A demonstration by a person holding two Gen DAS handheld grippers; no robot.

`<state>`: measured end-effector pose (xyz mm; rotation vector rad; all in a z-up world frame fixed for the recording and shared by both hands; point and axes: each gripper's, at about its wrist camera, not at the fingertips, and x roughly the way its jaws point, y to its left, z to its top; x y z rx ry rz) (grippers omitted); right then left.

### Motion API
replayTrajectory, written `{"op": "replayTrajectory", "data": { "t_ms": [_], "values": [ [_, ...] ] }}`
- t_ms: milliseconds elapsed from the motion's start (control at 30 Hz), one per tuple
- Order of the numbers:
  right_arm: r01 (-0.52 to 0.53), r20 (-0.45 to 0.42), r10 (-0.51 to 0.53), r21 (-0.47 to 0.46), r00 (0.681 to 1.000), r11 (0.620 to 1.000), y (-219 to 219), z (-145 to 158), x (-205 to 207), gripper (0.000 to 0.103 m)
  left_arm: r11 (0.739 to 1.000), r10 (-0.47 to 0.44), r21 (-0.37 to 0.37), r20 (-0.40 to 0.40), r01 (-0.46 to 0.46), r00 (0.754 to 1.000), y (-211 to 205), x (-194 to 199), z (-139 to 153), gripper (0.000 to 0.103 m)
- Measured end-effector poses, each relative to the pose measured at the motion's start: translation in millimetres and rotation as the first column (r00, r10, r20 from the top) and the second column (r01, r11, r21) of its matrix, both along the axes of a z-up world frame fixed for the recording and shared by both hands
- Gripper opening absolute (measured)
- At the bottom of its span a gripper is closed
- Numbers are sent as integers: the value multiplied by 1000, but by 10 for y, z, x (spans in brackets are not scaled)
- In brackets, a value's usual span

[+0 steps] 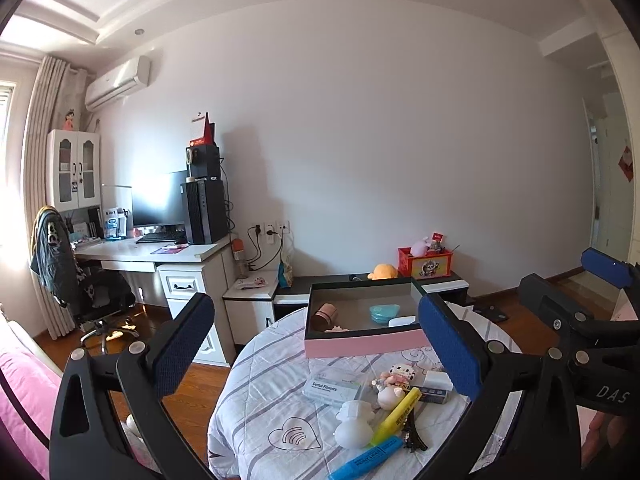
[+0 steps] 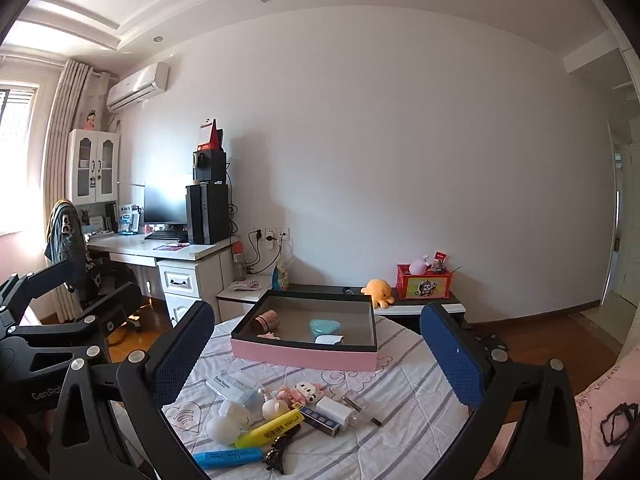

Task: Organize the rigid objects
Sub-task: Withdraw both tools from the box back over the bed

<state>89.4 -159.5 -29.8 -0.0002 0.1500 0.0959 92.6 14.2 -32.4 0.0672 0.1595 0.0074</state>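
Observation:
A pink box (image 1: 366, 346) (image 2: 304, 356) with a dark rim stands on the round table; inside lie a rose-gold cylinder (image 2: 266, 320), a teal case (image 2: 325, 326) and a white item. In front of it lies a loose pile: a yellow highlighter (image 1: 396, 416) (image 2: 268, 432), a blue highlighter (image 1: 366, 458) (image 2: 228, 458), a dental floss box (image 1: 330, 390), a white figurine (image 1: 354, 424), a white charger (image 2: 334, 410) and small toys. My left gripper (image 1: 316, 356) and right gripper (image 2: 320, 360) hang open and empty above the pile.
The table has a striped white cloth (image 1: 260, 392). Behind it is a low dark cabinet (image 2: 420, 304) with an orange plush and a red box. A desk (image 1: 160, 252), an office chair (image 1: 80, 280) and wooden floor lie to the left. The right gripper's body (image 1: 580, 320) shows at right.

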Motion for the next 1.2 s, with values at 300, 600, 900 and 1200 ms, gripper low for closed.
{"op": "replayTrajectory", "data": {
  "t_ms": [300, 600, 900, 1200],
  "values": [
    [17, 16, -17, -3, 1000, 1000, -31, 23, -189, 103, 1000, 24, -5, 28, -24, 999, -23, -214, 32, 103],
    [22, 13, -22, -4, 1000, 1000, -67, 40, -236, 103, 1000, 16, -10, 11, -16, 1000, -36, -185, 5, 103],
    [20, -5, -20, -6, 1000, 1000, -47, 7, -228, 103, 1000, 16, -10, -2, -17, 1000, -20, -170, -48, 103],
    [15, -21, -15, -3, 1000, 1000, -32, -18, -181, 103, 1000, 9, -13, -15, -10, 1000, -20, -124, -101, 103]
  ]
}}
